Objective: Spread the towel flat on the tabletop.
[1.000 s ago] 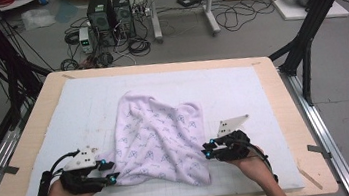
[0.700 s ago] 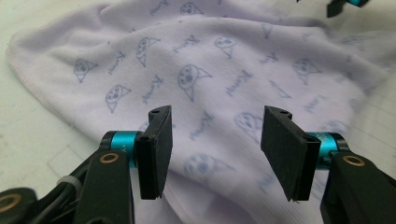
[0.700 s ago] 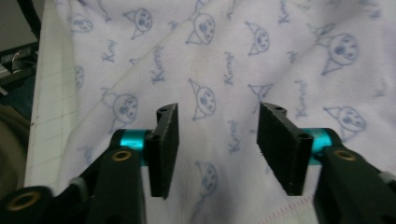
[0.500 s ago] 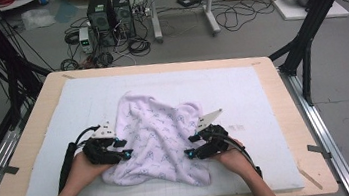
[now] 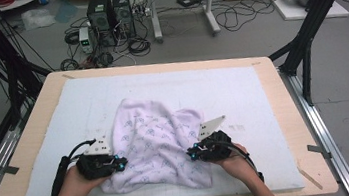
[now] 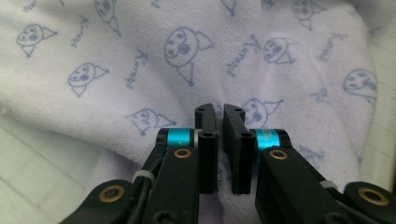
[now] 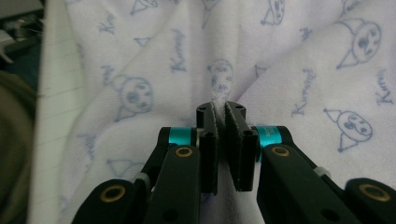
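Between both tools | towel pinched | left tool | right tool

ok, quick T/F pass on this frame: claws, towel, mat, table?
1. Both claws are shut on the towel. True: the left claw and the right claw each pinch a fold of it.
2. The towel is folded into a neat square. False: it lies crumpled on the mat.
3. The towel is plain white. False: it is pale lilac with small blue cartoon faces and script.
4. The left claw grips the towel's left side, the right claw its right side. True, as the high view shows.
5. The towel hangs over the table edge. False: it lies wholly on the mat.
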Action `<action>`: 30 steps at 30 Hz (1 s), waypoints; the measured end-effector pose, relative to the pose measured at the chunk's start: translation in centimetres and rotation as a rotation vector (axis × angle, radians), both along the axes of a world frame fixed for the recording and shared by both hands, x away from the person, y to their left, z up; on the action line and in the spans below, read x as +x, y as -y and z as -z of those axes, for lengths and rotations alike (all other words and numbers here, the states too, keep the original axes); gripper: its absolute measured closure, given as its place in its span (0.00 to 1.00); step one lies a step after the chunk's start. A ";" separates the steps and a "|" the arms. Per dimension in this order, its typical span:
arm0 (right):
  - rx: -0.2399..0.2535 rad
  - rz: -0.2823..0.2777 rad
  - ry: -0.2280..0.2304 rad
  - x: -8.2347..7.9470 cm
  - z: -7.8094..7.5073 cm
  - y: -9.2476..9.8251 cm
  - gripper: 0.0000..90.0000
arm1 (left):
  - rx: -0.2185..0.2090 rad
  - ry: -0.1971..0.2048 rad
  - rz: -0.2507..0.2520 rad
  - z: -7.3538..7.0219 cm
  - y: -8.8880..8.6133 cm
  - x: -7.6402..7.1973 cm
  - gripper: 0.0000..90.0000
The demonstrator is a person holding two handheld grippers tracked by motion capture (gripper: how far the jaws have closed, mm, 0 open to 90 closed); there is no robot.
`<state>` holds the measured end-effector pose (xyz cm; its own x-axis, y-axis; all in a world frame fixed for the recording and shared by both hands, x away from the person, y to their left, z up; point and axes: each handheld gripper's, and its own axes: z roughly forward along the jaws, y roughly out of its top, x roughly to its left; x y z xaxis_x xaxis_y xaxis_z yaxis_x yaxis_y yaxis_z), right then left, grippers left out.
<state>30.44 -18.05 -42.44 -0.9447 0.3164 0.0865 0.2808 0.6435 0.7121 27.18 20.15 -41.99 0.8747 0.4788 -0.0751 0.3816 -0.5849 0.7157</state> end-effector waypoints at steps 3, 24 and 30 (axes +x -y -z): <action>0.017 -0.016 -0.025 -1.4 0.3 0.5 0.94 | -0.011 -0.006 0.007 0.1 -0.6 -1.7 0.94; 0.017 0.195 0.006 5.5 -0.9 3.1 0.60 | -0.043 0.054 -0.107 -2.0 0.1 7.0 0.73; -0.044 0.230 0.001 8.6 0.2 3.2 0.55 | -0.052 0.018 -0.209 -0.3 -0.4 11.0 0.72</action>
<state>39.08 -21.25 -42.66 -0.8474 0.5267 0.0673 0.4229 0.5928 0.6853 38.23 20.59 -41.67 0.7579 0.6462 -0.0894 0.4778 -0.4566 0.7505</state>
